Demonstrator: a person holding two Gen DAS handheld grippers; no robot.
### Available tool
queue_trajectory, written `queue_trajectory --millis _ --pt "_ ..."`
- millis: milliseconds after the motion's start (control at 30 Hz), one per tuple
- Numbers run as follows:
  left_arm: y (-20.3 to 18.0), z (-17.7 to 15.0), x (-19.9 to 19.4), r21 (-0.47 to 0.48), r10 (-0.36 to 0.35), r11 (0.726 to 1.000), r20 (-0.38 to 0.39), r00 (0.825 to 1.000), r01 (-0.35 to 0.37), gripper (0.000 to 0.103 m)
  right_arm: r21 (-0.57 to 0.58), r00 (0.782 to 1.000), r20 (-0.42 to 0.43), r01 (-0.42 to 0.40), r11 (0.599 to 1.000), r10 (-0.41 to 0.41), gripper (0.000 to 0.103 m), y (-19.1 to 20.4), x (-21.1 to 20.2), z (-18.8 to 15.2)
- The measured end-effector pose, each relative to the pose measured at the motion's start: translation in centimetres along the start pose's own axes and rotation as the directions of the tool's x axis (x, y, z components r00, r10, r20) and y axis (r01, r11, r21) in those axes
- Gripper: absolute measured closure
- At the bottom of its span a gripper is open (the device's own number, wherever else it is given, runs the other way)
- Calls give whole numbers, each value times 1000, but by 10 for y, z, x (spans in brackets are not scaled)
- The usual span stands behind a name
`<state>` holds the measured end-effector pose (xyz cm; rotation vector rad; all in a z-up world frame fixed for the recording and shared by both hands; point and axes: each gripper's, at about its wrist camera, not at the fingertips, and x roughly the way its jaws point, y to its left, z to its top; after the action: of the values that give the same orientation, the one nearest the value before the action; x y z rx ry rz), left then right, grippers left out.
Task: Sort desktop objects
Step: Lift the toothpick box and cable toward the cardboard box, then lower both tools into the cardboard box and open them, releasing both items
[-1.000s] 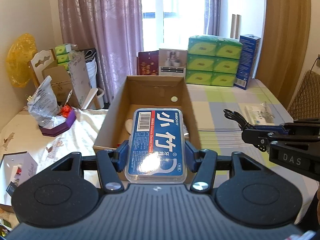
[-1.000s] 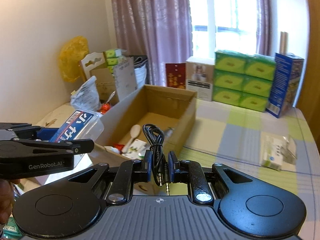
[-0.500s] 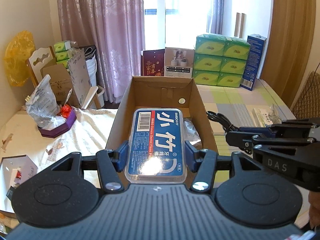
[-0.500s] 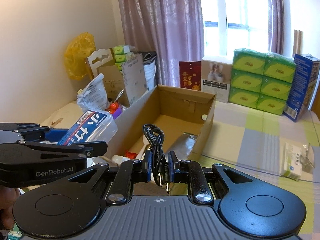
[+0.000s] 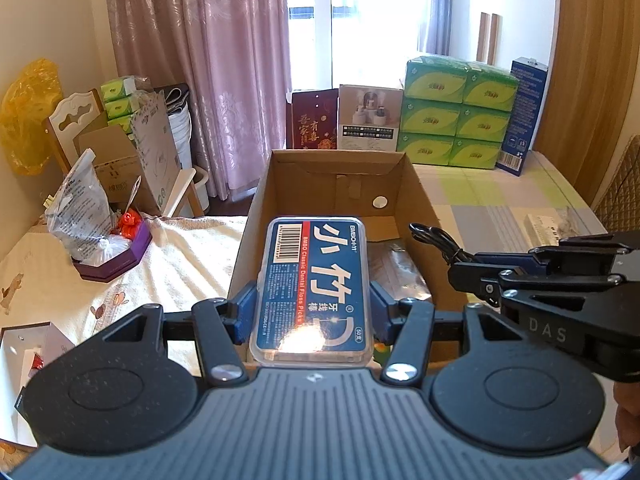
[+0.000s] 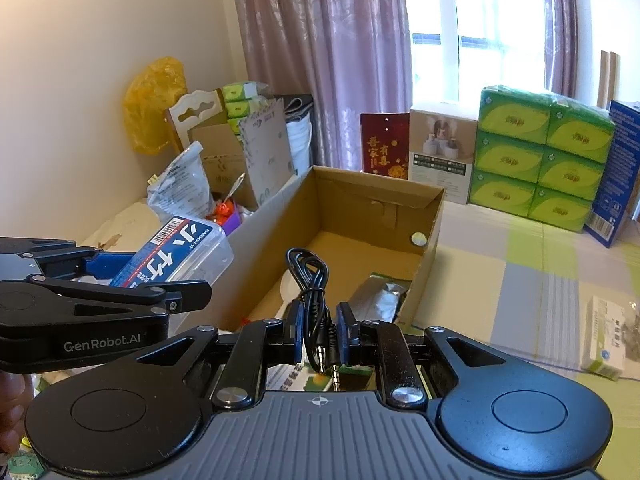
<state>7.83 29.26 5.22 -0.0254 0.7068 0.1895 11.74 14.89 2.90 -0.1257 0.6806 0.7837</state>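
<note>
**Both grippers loaded at the near end of the cardboard box**

The left gripper [image 5: 313, 308] is clamped on a clear floss-pick box [image 5: 316, 288] with a blue label; its blue pads press on the two long sides, and the label faces up. The right gripper [image 6: 319, 334] is pinched on a coiled black audio cable [image 6: 310, 280] — the loop stands up above the pads and the two metal plugs hang down below them. The two tools are side by side, the right one seen from the left camera holding the cable over the box's right wall.

Just beyond them is the open cardboard box [image 5: 420, 200] on the table. Inside lie a silver foil packet [image 6: 378, 294], a pale spoon-like piece and some small packets near the front, partly hidden. On the checked tablecloth [image 6: 520, 280], to the right and well apart from the box, lies a small white carton [image 6: 606, 338]. At the far edge stand green tissue packs [image 5: 456, 114] and a blue carton [image 5: 524, 116] — behind them, the curtain and the window.
</note>
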Motion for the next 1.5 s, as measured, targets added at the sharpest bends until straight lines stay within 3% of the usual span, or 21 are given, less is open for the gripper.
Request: queue_trajectory --millis 467,900,1000,1333,1400,1467,1500 --pt "5 13 43 8 -11 1000 -34 999 11 52 26 1000 -8 -2 1000 2 90 -12 33 13" --pt "12 13 67 -46 -52 998 -52 997 49 51 83 1000 4 -11 996 10 90 -22 47 18" --pt "16 11 69 -54 -47 998 -52 998 44 42 93 1000 0 -12 996 12 90 -26 50 19" --pt "21 6 54 -60 -3 998 -36 999 0 41 98 999 -27 -38 994 41 89 -22 59 20" --pt "25 6 49 -63 10 998 -29 1000 -12 41 92 999 -22 -46 995 48 80 -20 59 20" --pt "28 5 44 -73 18 997 -22 1000 -20 41 92 999 -9 -47 995 48 39 -19 56 21" --pt "29 5 41 -79 21 997 -19 1000 -22 41 91 999 1 -37 995 37 38 -19 54 21"
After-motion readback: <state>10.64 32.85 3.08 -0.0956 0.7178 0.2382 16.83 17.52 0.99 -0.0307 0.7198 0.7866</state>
